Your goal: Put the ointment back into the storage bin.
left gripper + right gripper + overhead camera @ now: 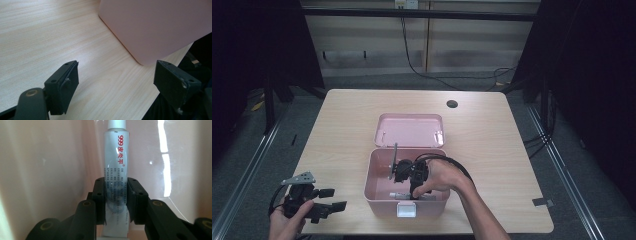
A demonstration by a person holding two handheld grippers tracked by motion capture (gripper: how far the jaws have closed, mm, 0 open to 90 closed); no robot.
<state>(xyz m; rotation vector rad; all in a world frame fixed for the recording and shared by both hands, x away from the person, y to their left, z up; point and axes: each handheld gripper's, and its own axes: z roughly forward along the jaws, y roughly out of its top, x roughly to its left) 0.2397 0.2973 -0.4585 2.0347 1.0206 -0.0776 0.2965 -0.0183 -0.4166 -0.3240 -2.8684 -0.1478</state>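
While L gripper [116,82] gapes idle, R fingers [99,200] pinch tube [116,162] mid-body inside pink box [377,192].

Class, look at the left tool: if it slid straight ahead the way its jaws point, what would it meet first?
Probably the pink box: its rounded corner lies ahead, between the open jaws of the left tool, beyond bare table. Depth is unclear.

wooden table [337,135] | round hole [452,104] in table far right | dark tape [542,202] near right edge
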